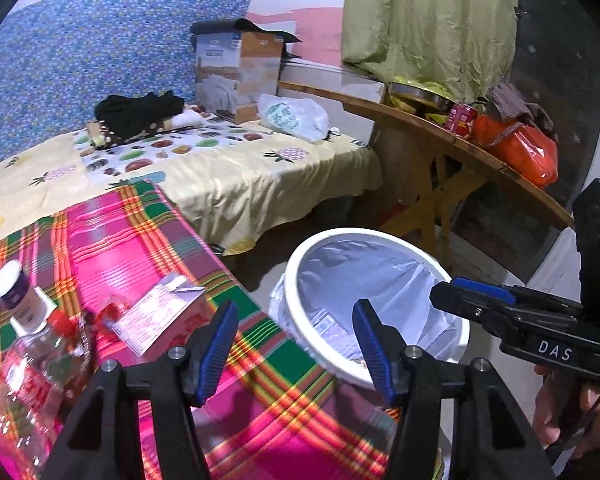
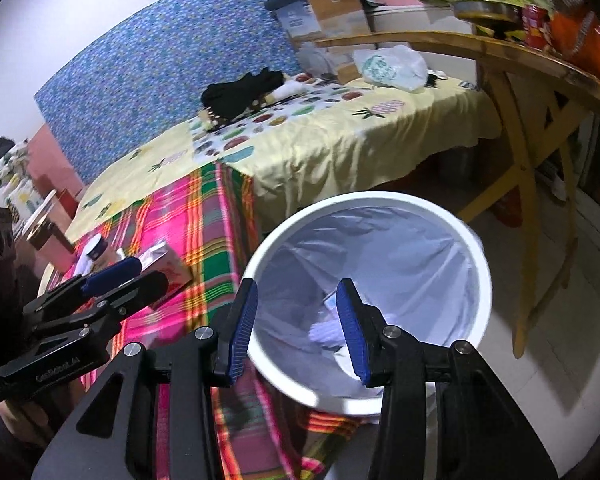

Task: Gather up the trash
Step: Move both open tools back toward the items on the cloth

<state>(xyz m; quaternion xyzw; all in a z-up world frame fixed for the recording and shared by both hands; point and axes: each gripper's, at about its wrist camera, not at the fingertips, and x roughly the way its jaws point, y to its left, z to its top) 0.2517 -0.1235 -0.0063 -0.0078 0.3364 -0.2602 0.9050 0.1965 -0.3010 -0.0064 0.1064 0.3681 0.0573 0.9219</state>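
A white bin point(image 1: 300, 320) with a white liner stands on the floor beside a table under a pink plaid cloth point(image 1: 140, 240). In the right wrist view the bin point(image 2: 480, 264) holds some white and light-blue scraps point(image 2: 328, 330). My left gripper point(image 1: 296, 348) is open and empty over the cloth's edge. Left of it lie a pink carton point(image 1: 160, 316), a clear plastic bottle with a red cap point(image 1: 32, 364) and a paper cup point(image 1: 18, 296). My right gripper point(image 2: 296, 328) is open and empty above the bin's near rim.
A bed with a yellow fruit-print sheet point(image 1: 260, 176) stands behind the table, with black clothing point(image 1: 140, 110), a cardboard box point(image 1: 240, 72) and a plastic bag point(image 1: 294, 116) on it. A round wooden table point(image 1: 480, 156) at right carries an orange bag and a red can.
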